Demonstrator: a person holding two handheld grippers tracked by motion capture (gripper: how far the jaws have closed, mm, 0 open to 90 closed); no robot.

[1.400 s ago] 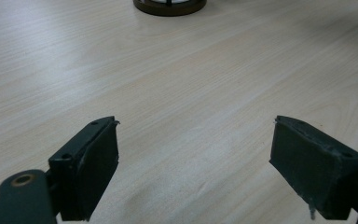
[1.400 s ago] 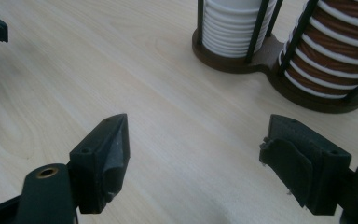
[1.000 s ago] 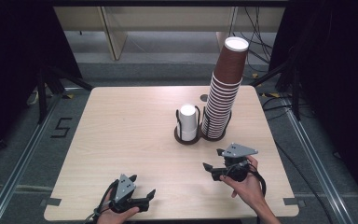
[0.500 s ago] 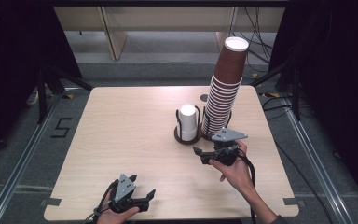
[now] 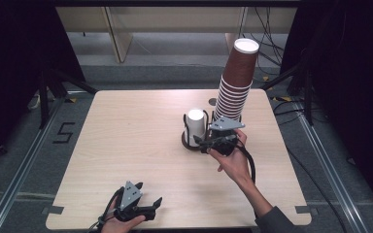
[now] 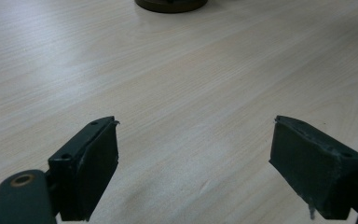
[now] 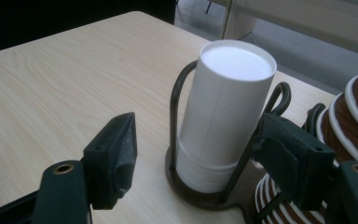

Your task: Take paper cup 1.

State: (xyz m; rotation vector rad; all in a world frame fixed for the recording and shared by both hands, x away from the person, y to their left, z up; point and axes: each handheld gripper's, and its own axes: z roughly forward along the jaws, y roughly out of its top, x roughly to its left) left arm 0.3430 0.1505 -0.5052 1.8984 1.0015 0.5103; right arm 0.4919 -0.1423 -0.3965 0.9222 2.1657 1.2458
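Right gripper view: the white cup stack stands inverted in a dark wire holder near the table's far right. The right gripper frames it, jaws part open and just closing, pads clear of it. High view: the right hand reaches forward beside the tall brown cup stack; the left gripper rests at the near edge, jaws apart, empty.

A pale wooden worktop stands on a grey floor marked with a black "5", cables trailing beyond its far edge.
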